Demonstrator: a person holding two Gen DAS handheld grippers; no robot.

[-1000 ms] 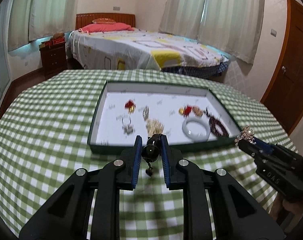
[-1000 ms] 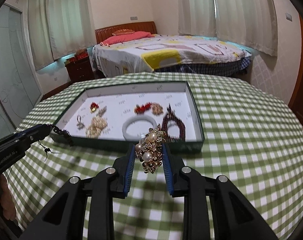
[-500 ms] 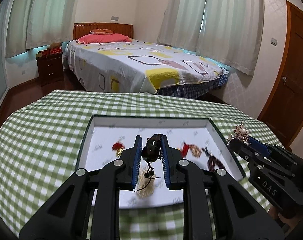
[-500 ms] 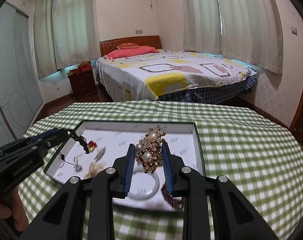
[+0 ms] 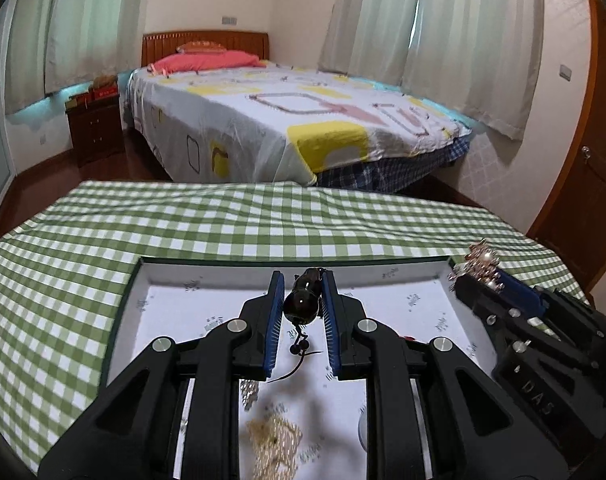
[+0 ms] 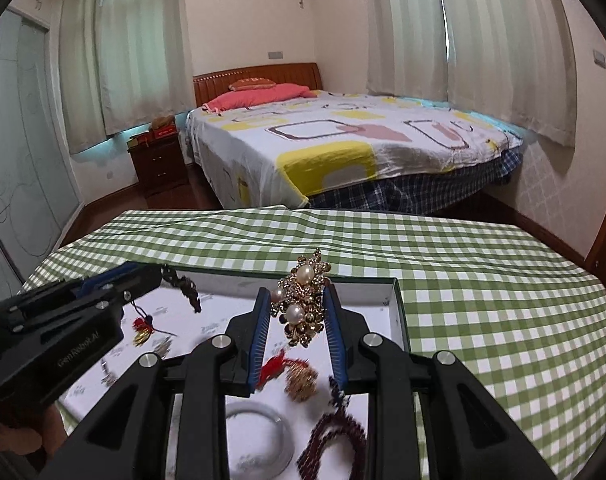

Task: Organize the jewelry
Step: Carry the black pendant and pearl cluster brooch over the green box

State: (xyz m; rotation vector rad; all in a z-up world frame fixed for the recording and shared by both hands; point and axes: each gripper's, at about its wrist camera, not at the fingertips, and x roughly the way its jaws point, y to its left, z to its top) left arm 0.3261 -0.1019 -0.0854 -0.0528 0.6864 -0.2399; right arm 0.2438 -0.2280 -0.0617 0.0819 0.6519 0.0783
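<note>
My left gripper (image 5: pixel 301 304) is shut on a dark bead pendant (image 5: pixel 301 302) with a thin cord hanging from it, held above the white-lined tray (image 5: pixel 175 276). My right gripper (image 6: pixel 299 312) is shut on a gold and pearl brooch (image 6: pixel 303 300) above the same tray (image 6: pixel 397 304). The right gripper also shows at the right of the left wrist view (image 5: pixel 483 276); the left gripper shows at the left of the right wrist view (image 6: pixel 143 280). In the tray lie a white bangle (image 6: pixel 259 436), a dark red bead bracelet (image 6: pixel 335 440), a red tassel charm (image 6: pixel 143 328) and gold pieces (image 5: pixel 275 444).
The tray sits on a table with a green checked cloth (image 6: pixel 483 280). Beyond the table stand a bed (image 5: pixel 303 120), a nightstand (image 5: pixel 93 128), curtains and a wooden door (image 5: pixel 591 184).
Both grippers have moved forward from the table's near side to above the tray, each still holding its piece. The tray now fills the lower part of both views.
</note>
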